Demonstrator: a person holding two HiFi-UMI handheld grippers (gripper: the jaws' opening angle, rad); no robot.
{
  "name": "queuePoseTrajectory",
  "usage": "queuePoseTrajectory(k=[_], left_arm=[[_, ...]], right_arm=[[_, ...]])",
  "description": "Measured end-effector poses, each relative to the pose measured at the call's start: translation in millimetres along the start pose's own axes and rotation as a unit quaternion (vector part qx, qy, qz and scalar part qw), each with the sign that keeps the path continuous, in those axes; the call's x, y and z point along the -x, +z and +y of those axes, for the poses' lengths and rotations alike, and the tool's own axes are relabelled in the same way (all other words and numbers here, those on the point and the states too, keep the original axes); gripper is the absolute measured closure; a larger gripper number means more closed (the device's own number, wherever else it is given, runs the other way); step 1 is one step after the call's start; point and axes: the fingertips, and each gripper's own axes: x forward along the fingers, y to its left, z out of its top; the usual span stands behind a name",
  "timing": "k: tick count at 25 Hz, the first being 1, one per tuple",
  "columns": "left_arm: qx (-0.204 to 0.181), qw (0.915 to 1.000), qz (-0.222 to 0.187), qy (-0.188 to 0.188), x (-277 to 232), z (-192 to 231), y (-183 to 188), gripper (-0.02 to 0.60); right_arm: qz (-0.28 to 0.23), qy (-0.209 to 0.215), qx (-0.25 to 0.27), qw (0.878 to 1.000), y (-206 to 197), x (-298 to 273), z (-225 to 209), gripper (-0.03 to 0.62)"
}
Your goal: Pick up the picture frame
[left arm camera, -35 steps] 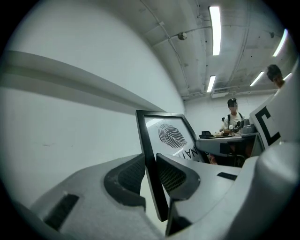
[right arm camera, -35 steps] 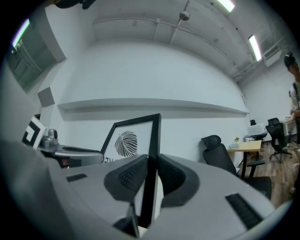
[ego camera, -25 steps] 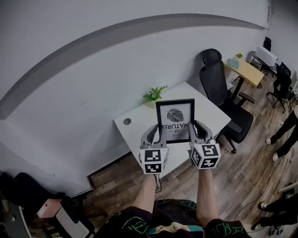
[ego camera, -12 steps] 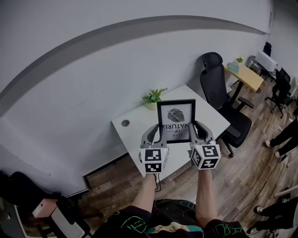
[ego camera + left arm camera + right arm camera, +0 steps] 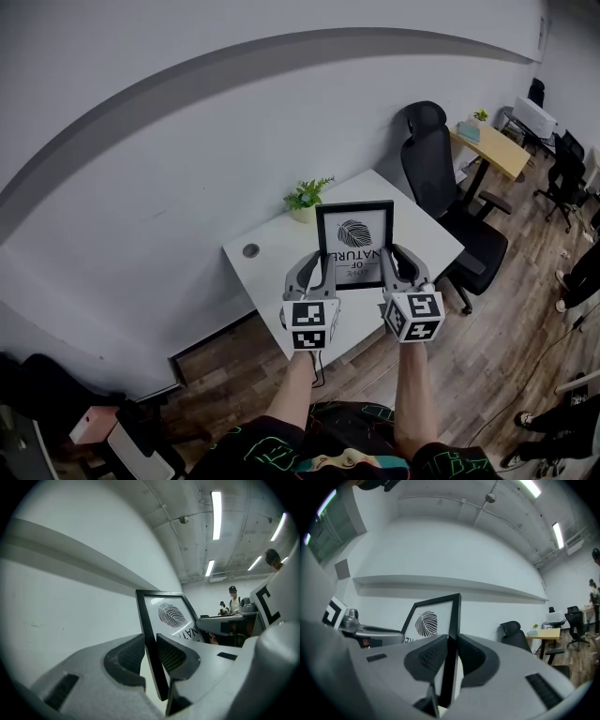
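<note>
A black picture frame with a leaf print hangs upright in the air over the white table, its print upside down from my head view. My left gripper is shut on the frame's left edge, both pads pressing the black moulding. On the opposite side my right gripper is shut on the right edge in the same way. Both grippers point level, away from me.
A small potted plant stands at the table's back edge, with a round cable hole at its left. A black office chair is at the table's right. A wooden desk and people stand farther right.
</note>
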Motion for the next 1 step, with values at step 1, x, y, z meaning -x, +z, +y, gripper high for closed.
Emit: queuePoseTrajectory(k=[1], left_arm=[[0.000, 1.0000, 0.000, 0.000, -1.0, 0.0, -0.9, 0.499]], right_arm=[[0.000, 0.000, -0.001, 1.000, -1.0, -0.6, -0.7, 0.520]])
